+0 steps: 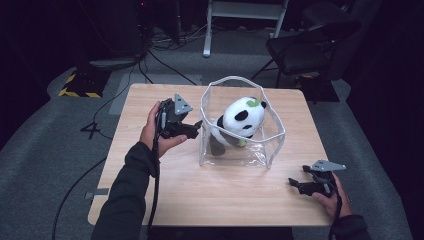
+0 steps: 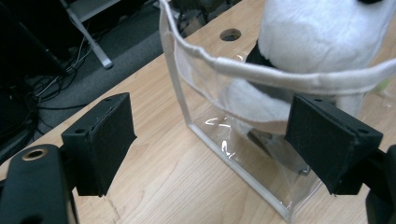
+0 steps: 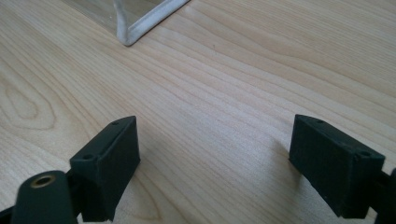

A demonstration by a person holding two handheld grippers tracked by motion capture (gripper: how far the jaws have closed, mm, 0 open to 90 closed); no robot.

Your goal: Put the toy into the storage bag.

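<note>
1. Plush panda [image 1: 241, 120] sitting inside clear plastic pouch [image 1: 272, 142], upper centre of the high view, on the wooden table [image 1: 220, 195].
2. Left tongs [image 1: 196, 127] open, nothing pinched, tips right at the pouch's left wall; in the left gripper view, white-edged pouch rim [image 2: 280, 77] crossing between the pads, not pressed.
3. Right tongs [image 1: 296, 184] open and empty, low at lower right of the high view, well apart from the pouch; bare wood between the pads [image 3: 112, 158] in the right gripper view.
4. Likely risks: closing on thin film alone, so it slips or crumples; pushing the light pouch sideways with no second grip to steady it; tipping the panda out.
</note>
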